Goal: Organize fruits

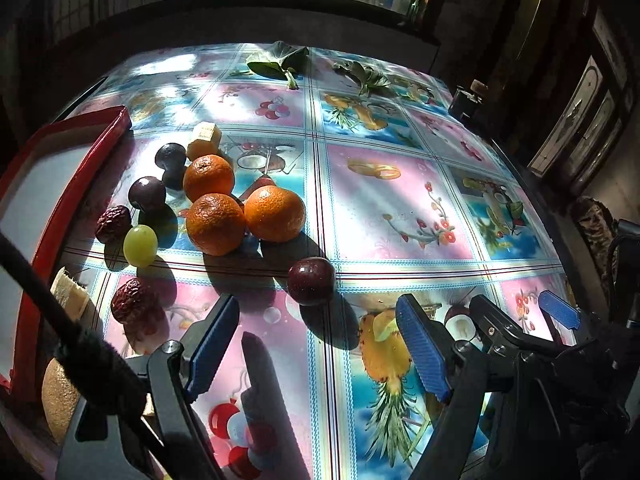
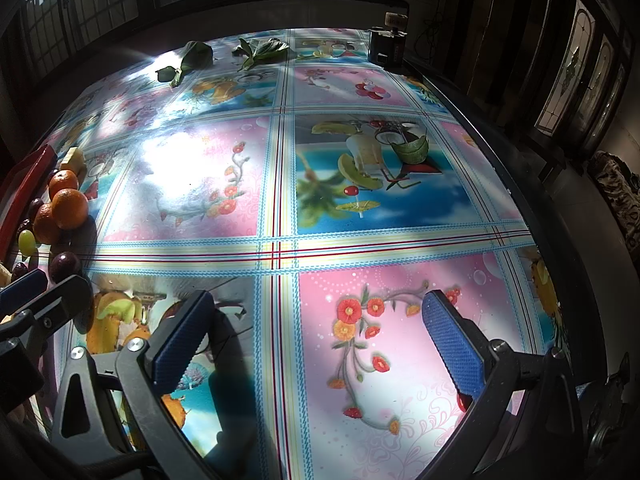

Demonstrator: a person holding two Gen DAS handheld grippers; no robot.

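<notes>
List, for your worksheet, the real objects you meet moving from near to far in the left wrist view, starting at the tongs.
Left tongs → dark red plum → green grape → pale cut fruit chunk → green leaves.

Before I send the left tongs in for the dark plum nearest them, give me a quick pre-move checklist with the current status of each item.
1. Left tongs open and empty: ok.
2. Dark plum standing apart from the oranges: ok.
3. Path from the tongs to the plum unobstructed: ok.
4. Right tongs open, empty, out of the way over bare tablecloth: ok.
5. Red tray has space to receive fruit: ok, its white floor looks bare.
6. Plum firm enough for a squeeze: cannot tell.
</notes>
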